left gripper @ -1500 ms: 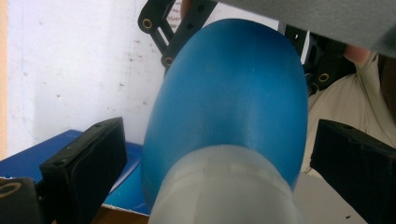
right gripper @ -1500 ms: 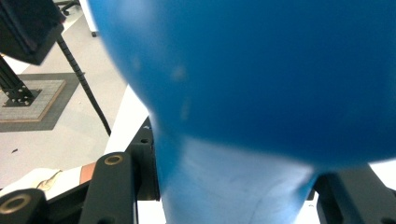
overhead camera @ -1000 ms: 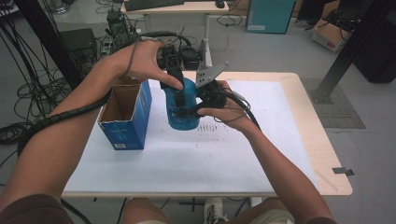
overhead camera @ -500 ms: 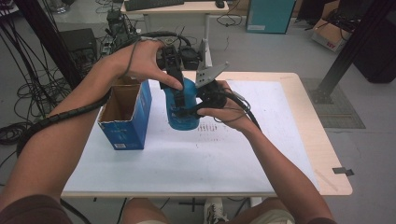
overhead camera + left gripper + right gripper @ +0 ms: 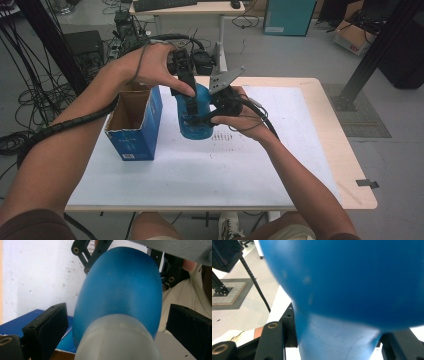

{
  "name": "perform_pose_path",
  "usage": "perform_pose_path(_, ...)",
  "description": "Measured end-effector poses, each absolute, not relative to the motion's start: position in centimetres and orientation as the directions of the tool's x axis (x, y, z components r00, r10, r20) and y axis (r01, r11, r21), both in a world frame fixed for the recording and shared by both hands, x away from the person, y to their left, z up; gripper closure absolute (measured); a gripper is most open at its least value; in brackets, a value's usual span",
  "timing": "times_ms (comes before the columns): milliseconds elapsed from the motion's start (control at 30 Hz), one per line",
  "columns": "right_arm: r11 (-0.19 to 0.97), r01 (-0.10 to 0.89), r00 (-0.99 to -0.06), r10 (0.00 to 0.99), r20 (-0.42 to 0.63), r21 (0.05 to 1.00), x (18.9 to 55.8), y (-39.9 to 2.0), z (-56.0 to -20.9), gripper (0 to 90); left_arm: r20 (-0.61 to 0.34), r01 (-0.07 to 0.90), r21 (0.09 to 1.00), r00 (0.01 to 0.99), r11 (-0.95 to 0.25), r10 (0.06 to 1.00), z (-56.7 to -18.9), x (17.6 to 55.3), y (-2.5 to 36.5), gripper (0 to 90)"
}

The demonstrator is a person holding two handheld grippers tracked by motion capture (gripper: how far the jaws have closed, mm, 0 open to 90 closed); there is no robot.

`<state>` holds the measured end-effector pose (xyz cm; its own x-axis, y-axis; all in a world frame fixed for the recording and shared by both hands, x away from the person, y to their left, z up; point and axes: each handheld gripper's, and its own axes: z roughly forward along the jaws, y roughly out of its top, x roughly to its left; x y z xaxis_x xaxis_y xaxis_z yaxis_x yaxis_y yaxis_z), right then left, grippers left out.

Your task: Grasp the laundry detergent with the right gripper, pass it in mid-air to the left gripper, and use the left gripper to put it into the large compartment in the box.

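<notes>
While right tool [image 5: 212, 107] grips blue bottle [image 5: 195, 112] near table [image 5: 300, 170] far edge, left tool [image 5: 186, 90] straddles bottle top, jaws apart; box [image 5: 135, 125] beside.

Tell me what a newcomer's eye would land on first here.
The blue bottle, held over the middle of the white table with the right gripper clamped on it and the left gripper at its top, jaws open. Just left of it stands an open blue box.

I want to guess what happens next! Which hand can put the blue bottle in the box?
Probably the right: the right gripper clamps the blue plastic bottle; the left gripper stands open around it, beside the open blue cardboard box.
</notes>
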<state>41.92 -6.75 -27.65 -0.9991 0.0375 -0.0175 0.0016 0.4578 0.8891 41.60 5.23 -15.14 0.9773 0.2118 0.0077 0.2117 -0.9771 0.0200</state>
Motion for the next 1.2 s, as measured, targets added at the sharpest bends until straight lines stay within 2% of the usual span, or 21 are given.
perform_pose_path(633, 0.456, -0.001, -0.999, 0.037, -0.02, 0.89, 41.86, -6.72, -27.62, 43.5, 0.006, 0.206, 0.009, 0.979, -0.979, 0.206, -15.14, 41.53, 5.27, 5.9)
perform_pose_path(900, 0.459, -0.006, -0.999, 0.033, -0.023, 0.888, 41.78, -6.74, -27.59, 43.5, 0.017, 0.199, 0.013, 0.98, -0.98, 0.199, -15.18, 41.48, 5.19, 11.3)
perform_pose_path(1200, 0.458, -0.019, -0.999, 0.03, -0.037, 0.889, 41.8, -6.63, -27.67, 43.5, 0.025, 0.196, 0.013, 0.98, -0.98, 0.197, -15.23, 41.51, 5.18, 23.5)
